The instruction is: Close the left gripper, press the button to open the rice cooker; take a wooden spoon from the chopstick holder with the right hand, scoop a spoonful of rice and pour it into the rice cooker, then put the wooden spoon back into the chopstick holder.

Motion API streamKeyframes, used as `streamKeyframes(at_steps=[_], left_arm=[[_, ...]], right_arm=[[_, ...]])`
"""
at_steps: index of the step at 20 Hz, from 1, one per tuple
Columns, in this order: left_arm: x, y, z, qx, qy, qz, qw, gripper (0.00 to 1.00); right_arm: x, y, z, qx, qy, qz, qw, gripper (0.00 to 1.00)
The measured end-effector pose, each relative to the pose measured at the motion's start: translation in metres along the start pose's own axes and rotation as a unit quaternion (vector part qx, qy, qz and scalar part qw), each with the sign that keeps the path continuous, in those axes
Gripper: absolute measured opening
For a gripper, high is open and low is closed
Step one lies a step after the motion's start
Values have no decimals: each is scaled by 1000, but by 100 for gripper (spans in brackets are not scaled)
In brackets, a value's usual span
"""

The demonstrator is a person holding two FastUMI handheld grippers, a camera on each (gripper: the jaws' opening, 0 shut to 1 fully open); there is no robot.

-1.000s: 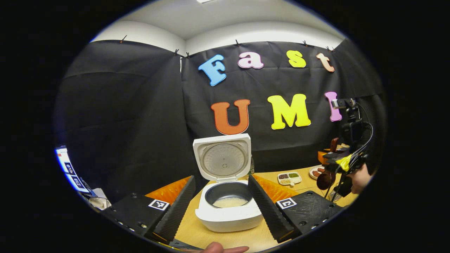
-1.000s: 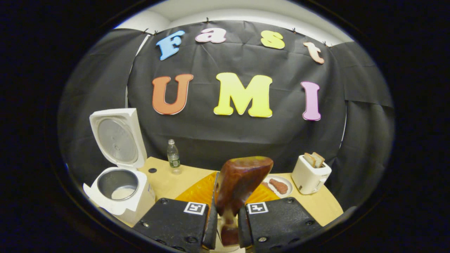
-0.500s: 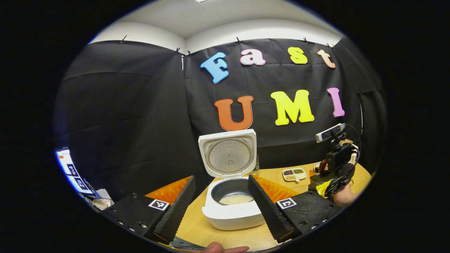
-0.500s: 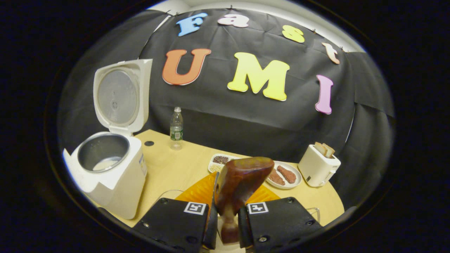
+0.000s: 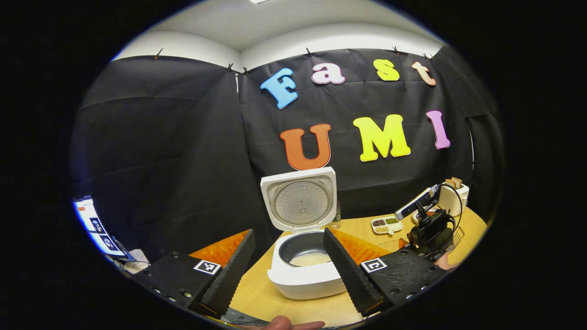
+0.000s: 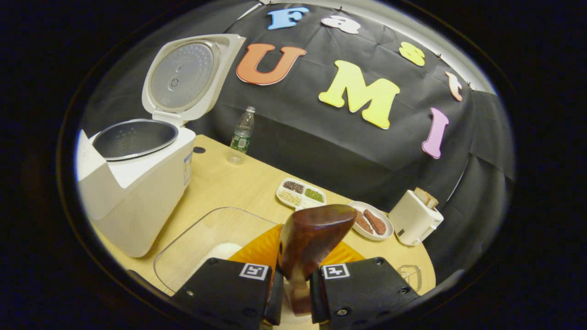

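The white rice cooker [image 5: 305, 282] stands open on the wooden table, lid [image 5: 300, 201] upright, with white rice [image 5: 309, 259] in its pot. My left gripper [image 5: 288, 231] is open, its fingers framing the cooker from a short way back. My right gripper [image 6: 296, 280] is shut on the handle of a dark wooden spoon [image 6: 315, 237], whose bowl rises in front of the camera. That gripper [image 5: 429, 229] hangs low over the table to the right of the cooker [image 6: 133, 183]. A clear container [image 6: 183, 254] with white rice lies just below and ahead of the spoon.
A water bottle [image 6: 241, 135] stands at the back near the cooker. A divided dish of grains [image 6: 300, 192], a plate of sausages [image 6: 371, 221] and a white toaster with bread [image 6: 414, 218] line the right side. A wire holder [image 5: 455, 236] sits beside the right gripper.
My right gripper has dropped with the spoon from above the table to just over it, bringing the clear rice container into view. The left gripper has barely moved.
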State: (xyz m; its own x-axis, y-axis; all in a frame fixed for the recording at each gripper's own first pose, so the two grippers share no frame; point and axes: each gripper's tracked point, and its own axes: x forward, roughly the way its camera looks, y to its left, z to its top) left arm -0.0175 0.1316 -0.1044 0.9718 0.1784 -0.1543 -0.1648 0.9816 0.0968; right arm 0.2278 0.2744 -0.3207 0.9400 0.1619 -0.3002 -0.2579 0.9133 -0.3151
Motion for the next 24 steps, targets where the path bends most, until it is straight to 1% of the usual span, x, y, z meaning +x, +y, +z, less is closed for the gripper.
streamKeyframes(at_steps=[4, 6, 8, 11, 14, 15, 18, 20, 21, 22, 23, 24], left_arm=[[0, 2, -3, 0, 5, 2, 1000, 95], [0, 4, -1, 2, 2, 4, 1000, 95], [0, 6, -1, 2, 2, 5, 1000, 95], [0, 7, -1, 5, 4, 5, 1000, 95], [0, 8, 3, 9, 1, 5, 1000, 95], [-1, 9, 4, 10, 0, 5, 1000, 95], [1, 10, 3, 8, 2, 5, 1000, 95], [1, 10, 4, 9, 2, 6, 1000, 95], [0, 11, 5, 8, 2, 6, 1000, 95], [2, 10, 6, 9, 2, 6, 1000, 95], [2, 10, 7, 9, 1, 6, 1000, 95], [2, 9, 8, 10, 1, 6, 1000, 95]], right_arm=[[1, 11, -5, 38, 10, 27, 999, 30], [1, 17, -11, 95, 19, 42, 994, 30], [2, 13, -9, 150, 20, 55, 987, 30], [0, 22, -8, 261, 25, 90, 961, 30], [-2, 19, -4, 340, 26, 108, 934, 30], [0, 17, -7, 369, 28, 112, 922, 30], [5, 4, -15, 457, 37, 114, 882, 30], [5, -2, -21, 495, 40, 115, 860, 30], [5, -4, -25, 507, 41, 114, 854, 28], [6, -7, -27, 523, 45, 114, 844, 30], [7, -9, -32, 539, 50, 111, 833, 30], [9, -12, -34, 550, 51, 110, 826, 30]])
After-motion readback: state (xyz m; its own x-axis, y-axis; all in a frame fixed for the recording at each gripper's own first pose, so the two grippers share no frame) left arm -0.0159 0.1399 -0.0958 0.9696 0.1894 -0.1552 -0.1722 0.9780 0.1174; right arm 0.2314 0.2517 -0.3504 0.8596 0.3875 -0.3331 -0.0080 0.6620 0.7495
